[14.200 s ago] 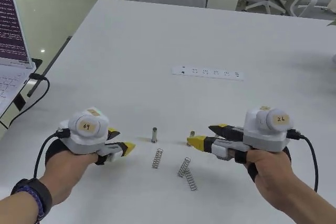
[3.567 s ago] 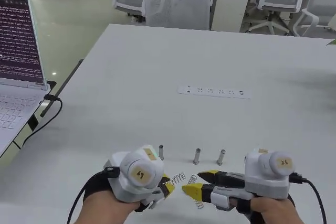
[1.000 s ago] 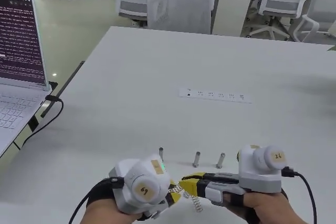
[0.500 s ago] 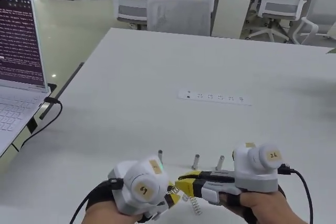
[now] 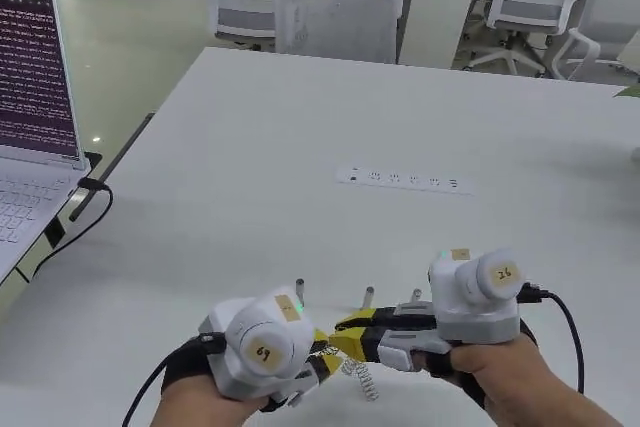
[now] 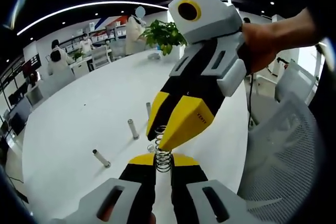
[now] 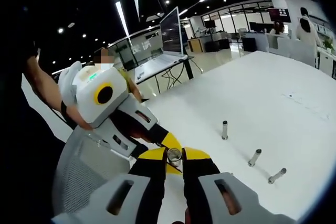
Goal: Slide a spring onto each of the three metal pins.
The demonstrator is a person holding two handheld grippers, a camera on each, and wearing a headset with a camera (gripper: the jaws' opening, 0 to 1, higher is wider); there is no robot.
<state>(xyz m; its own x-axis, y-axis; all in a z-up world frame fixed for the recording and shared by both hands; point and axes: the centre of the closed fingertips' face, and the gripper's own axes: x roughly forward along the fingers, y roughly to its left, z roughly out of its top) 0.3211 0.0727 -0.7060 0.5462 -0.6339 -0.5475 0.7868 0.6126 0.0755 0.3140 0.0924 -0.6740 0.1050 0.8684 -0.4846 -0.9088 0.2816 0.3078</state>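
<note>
Three short upright metal pins stand in a row on the white tabletop. Behind the row lies a flat white power strip, and well to its left an open laptop. Just before the row, the left gripper and right gripper meet tip to tip, with a thin coiled wire spring between their jaws. A second loose spring lies on the tabletop beneath.

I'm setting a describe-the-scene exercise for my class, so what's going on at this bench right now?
A person holds tongs in each hand. The left tongs and right tongs both pinch one spring, held over the white table. The three metal pins stand bare, and a second spring lies on the table.
</note>
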